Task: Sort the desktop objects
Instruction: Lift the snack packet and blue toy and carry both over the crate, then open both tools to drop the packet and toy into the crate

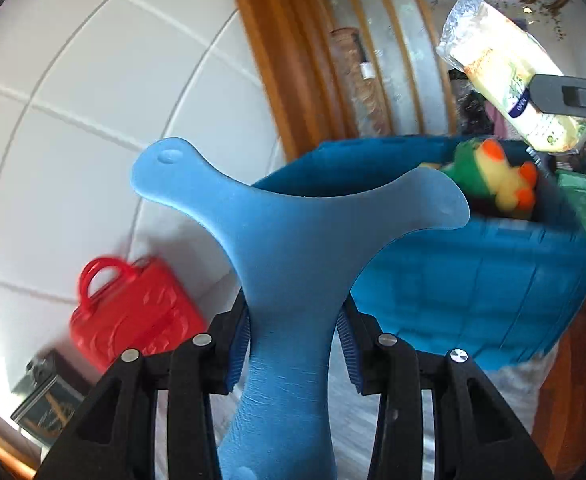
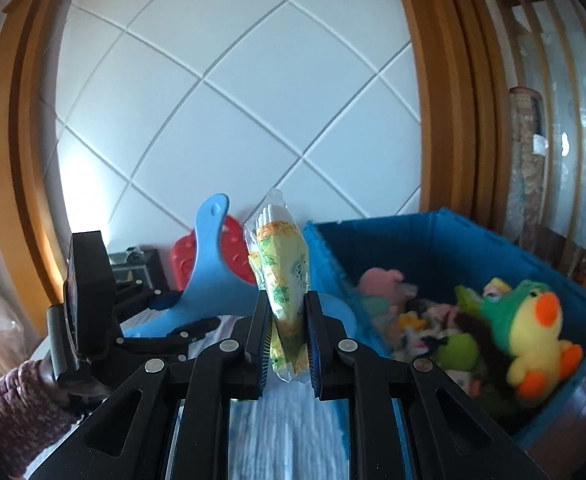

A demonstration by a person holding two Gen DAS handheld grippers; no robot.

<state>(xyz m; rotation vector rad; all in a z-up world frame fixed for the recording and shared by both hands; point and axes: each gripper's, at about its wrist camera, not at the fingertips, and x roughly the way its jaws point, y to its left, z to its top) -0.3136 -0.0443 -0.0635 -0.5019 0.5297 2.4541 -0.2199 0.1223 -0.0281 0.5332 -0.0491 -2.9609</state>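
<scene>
Between your left fingers: blue toy (image 1: 289,248), its stem clamped by the left gripper (image 1: 293,348), forked end raised in front of the bin (image 1: 473,280).
Right gripper (image 2: 287,336): your fingers are pressed onto a packet (image 2: 283,276), held upright and clear of the bed.
Bin: blue, to the right, walls up, holding a duck (image 2: 533,328) and other plush toys.
Red bag (image 1: 133,312): on the surface left of the bin, by the white tiled wall (image 2: 233,100).
Your sleeve (image 2: 13,412): knitted, lower left of the right view.
</scene>
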